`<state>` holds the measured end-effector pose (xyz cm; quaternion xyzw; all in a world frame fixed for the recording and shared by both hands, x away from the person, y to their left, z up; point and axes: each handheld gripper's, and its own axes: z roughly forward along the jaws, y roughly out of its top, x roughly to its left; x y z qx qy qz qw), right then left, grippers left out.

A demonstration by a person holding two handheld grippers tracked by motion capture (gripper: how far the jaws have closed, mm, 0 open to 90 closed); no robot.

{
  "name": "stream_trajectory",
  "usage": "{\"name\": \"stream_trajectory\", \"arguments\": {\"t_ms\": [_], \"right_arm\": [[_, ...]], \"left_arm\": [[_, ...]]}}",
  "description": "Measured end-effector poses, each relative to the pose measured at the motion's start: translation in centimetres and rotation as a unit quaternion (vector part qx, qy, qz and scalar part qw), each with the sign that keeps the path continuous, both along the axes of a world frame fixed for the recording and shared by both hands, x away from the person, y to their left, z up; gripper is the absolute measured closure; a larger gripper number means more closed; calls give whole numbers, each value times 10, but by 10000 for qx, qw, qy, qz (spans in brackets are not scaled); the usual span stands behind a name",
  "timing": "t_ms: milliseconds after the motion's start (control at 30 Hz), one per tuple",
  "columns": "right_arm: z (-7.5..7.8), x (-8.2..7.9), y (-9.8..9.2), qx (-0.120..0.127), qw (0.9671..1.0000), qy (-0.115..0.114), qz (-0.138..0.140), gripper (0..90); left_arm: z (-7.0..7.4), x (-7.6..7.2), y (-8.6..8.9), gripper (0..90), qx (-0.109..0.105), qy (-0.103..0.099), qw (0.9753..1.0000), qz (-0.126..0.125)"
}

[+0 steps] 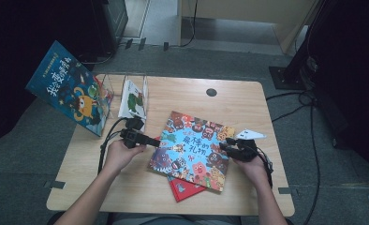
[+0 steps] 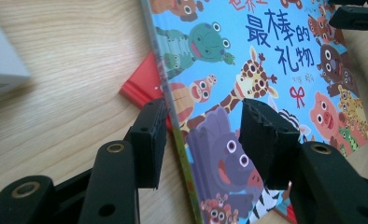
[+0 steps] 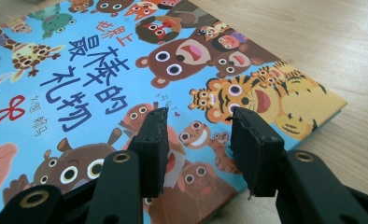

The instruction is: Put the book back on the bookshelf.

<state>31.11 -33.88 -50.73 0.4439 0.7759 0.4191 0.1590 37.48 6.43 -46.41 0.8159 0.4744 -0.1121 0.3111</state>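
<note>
Picture book flanked by both tools, no clamp yet

Book pos: animal picture book (image 1: 190, 150) lies cover-up near middle of tabletop (image 1: 248, 101), a bit toward front edge, rotated so its corners point at the edges. It sits on top of a red book (image 1: 185, 189), whose corner pokes out toward the front edge. That lifts the top book's edges off the wood; probably why a side grab looks workable.

L tool (image 1: 155, 140): at book's left edge. In left gripper view, L tool (image 2: 203, 135) jaws apart, straddling the edge: one jaw outboard beside the spine over the red book (image 2: 142, 84), other over the cover (image 2: 229, 135). Can't tell if the lower jaw is under the book or just beside it. Not closed on anything.

R tool (image 1: 225, 148): at book's right edge. In right gripper view, R tool (image 3: 198, 140) jaws apart, both over the printed cover (image 3: 126, 65), near the corner with the tigers. No grip.

Judgement: two-sided approach, prob. to steady or lift the book from opposite edges w/o it sliding on the red one.

Surroundings: clear book stand (image 1: 135, 93) at back-left of tabletop, w/ a white-and-green book (image 1: 132, 99) upright in it. Dark blue book (image 1: 69, 87) leans tilted past the back-left corner. Small dark round hole (image 1: 211, 92) near back edge.

Obstacles: path to stand passes over open wood; stand slots look narrow, and the blue book crowds its left side. Cables (image 1: 103, 150) trail off L tool; snag risk.
</note>
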Motion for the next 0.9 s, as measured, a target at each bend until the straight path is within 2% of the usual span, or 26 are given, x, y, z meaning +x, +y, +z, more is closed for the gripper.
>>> {"name": "stream_trajectory", "arguments": {"t_ms": [100, 200, 433, 600, 700, 900], "right_arm": [[0, -2, -3, 35, 10000, 18, -51, 567], [0, -4, -6, 47, 9999, 27, -89, 568], [0, -10, -12, 54, 9998, 18, -170, 593], [-1, -12, -16, 44, 9997, 69, -244, 589], [-2, -14, -17, 37, 9996, 110, -261, 596], [-1, -15, -19, 56, 9995, 134, -289, 628]], "left_arm": [[-4, 0, -7, 519, 24, -19, 10000, -60], [-8, -1, -14, 519, 147, -101, 9997, -157], [-13, -1, -21, 523, -35, -99, 9997, -213], [-13, -4, -25, 543, 97, -281, 9993, -244], [-13, -3, -23, 548, 76, -264, 9993, -255], [-16, -6, -21, 571, -7, -375, 9991, -178]]}}
